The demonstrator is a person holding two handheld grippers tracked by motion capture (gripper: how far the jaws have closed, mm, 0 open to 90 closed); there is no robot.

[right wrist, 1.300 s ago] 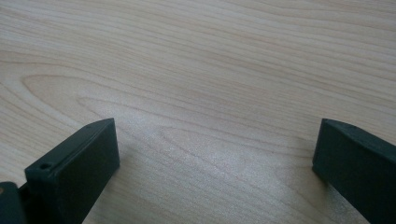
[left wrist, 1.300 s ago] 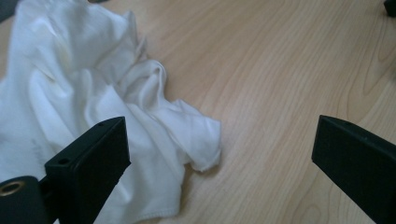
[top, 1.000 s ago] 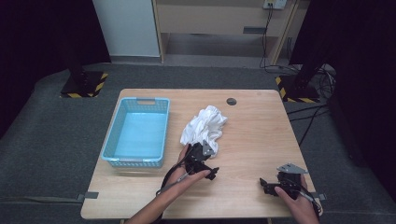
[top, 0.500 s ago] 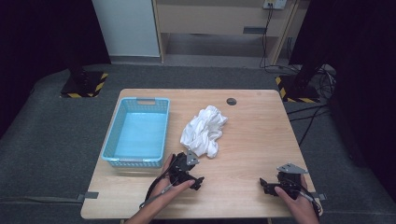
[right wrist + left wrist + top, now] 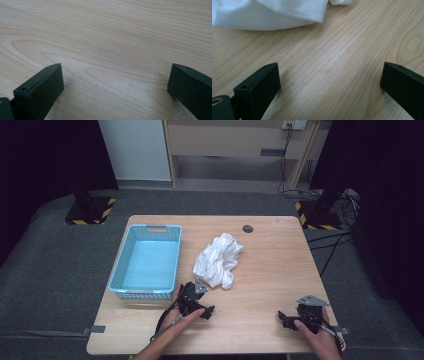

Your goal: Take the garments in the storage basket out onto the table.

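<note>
**Both grippers empty, white cloth just ahead of the left one**

High view: one crumpled white cloth (image 5: 218, 260) is seen lying on the wooden table (image 5: 270, 265), just ahead of the left gripper (image 5: 206, 310) and slightly to its right, near but apart. The heap's long axis is judged to run from the near-left corner by the left gripper away toward the far right. The right gripper (image 5: 282, 318) is held well apart from the cloth, which lies ahead of it and far to its left; the left hand is clearly the nearer one. One light blue basket (image 5: 145, 262) is counted, empty, ahead and to the left of the left gripper. One small dark round disc (image 5: 247, 228) is seen beyond the cloth.

Left gripper view: the jaws are spread wide with nothing between them but bare table. A hemmed edge of the cloth (image 5: 269, 13) is seen ahead of the jaws, toward the left one, not touching either. A short forward reach is judged enough to pinch that hem.

Right gripper view: the jaws are likewise wide apart and nothing is held; plain wood grain is seen ahead of them.

Count: two grippers, one cloth, one basket, one disc.
</note>
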